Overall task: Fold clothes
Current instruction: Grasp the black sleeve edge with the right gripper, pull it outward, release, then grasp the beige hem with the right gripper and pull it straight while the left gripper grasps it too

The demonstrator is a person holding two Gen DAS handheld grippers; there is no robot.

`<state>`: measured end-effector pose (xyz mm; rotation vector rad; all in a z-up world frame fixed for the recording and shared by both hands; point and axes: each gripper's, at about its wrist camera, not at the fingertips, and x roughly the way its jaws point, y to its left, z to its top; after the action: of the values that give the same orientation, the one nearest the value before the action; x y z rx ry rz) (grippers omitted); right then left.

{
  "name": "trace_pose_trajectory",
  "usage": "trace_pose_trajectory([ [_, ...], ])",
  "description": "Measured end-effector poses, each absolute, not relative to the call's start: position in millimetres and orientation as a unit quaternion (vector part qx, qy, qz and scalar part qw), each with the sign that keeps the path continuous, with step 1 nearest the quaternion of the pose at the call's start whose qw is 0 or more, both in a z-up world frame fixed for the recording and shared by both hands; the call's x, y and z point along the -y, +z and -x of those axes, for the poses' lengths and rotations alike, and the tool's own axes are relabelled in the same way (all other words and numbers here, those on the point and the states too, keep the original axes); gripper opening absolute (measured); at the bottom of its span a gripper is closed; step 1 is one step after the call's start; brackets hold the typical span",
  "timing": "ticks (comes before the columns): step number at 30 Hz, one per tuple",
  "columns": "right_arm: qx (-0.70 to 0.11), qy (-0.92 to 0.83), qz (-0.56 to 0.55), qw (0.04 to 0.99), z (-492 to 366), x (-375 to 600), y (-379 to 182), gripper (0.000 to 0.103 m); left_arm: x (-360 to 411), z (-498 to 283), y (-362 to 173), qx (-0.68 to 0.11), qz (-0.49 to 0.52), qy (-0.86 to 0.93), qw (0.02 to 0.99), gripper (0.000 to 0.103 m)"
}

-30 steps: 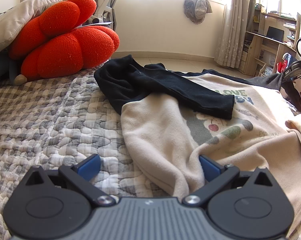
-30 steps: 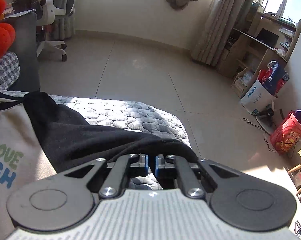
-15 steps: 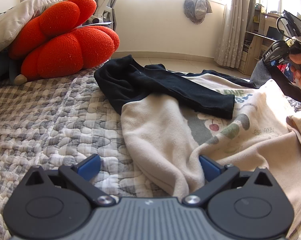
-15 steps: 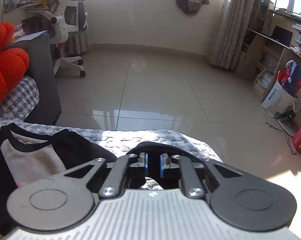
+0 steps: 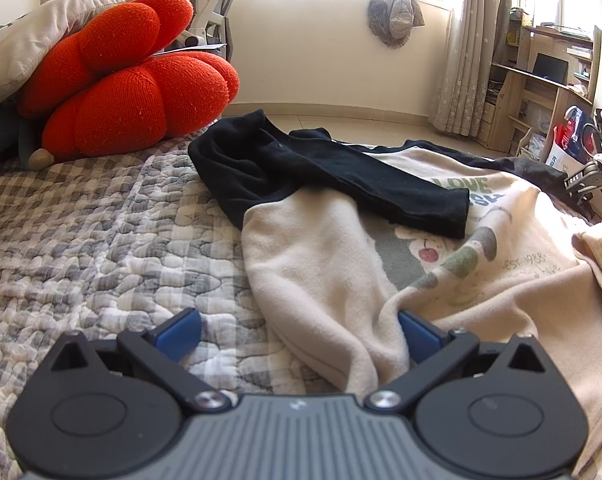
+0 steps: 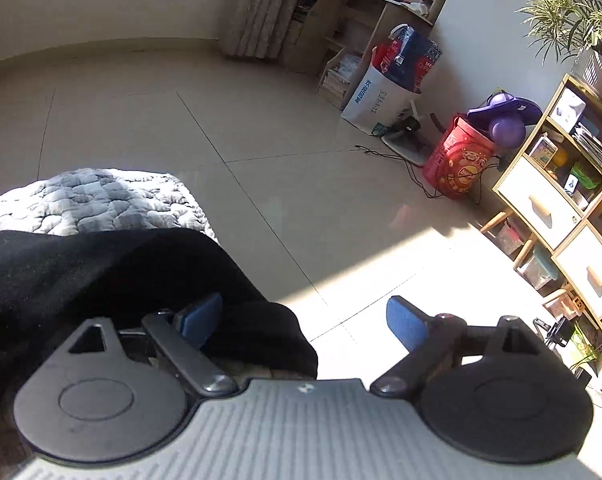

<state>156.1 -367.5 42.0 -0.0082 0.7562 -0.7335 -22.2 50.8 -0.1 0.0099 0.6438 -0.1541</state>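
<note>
A cream sweatshirt point(image 5: 325, 256) with black sleeves and a printed front lies on the quilted bed. One black sleeve point(image 5: 381, 184) is folded across its chest. My left gripper point(image 5: 297, 330) is open and low over the bed, with a fold of the cream hem lying between its blue pads. My right gripper point(image 6: 305, 318) is open at the bed's far corner. The other black sleeve point(image 6: 101, 268) drapes over its left finger point(image 6: 199, 314). The right gripper also shows at the right edge of the left wrist view point(image 5: 593, 184).
A grey checked quilt point(image 5: 81, 232) covers the bed. A red knitted cushion point(image 5: 133, 80) and a pillow sit at the back left. Beyond the bed corner point(image 6: 101, 200) is tiled floor point(image 6: 261, 120), with shelves point(image 6: 561, 200), bags and a red bucket at the right.
My right gripper has opened and let go of the black sleeve, and has swung to the right and down toward the floor side. The left gripper has not moved.
</note>
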Motion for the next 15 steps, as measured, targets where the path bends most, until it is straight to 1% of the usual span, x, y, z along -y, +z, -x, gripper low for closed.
trace_pose_trajectory([
  [5, -0.374, -0.333, 0.003, 0.865, -144.9, 378.6, 37.1, 0.093, -51.2, 22.1, -0.1, -0.316, -0.005, -0.076, 0.946, 0.103],
  [13, -0.380, -0.253, -0.003, 0.890, -132.3, 369.7, 47.5, 0.100, -51.4, 22.1, -0.1, -0.316, -0.005, -0.076, 0.946, 0.103],
  [15, -0.377, -0.239, -0.035, 0.894, -124.1, 377.6, 52.9, 0.102, -51.4, 22.1, -0.1, -0.316, -0.005, -0.076, 0.946, 0.103],
])
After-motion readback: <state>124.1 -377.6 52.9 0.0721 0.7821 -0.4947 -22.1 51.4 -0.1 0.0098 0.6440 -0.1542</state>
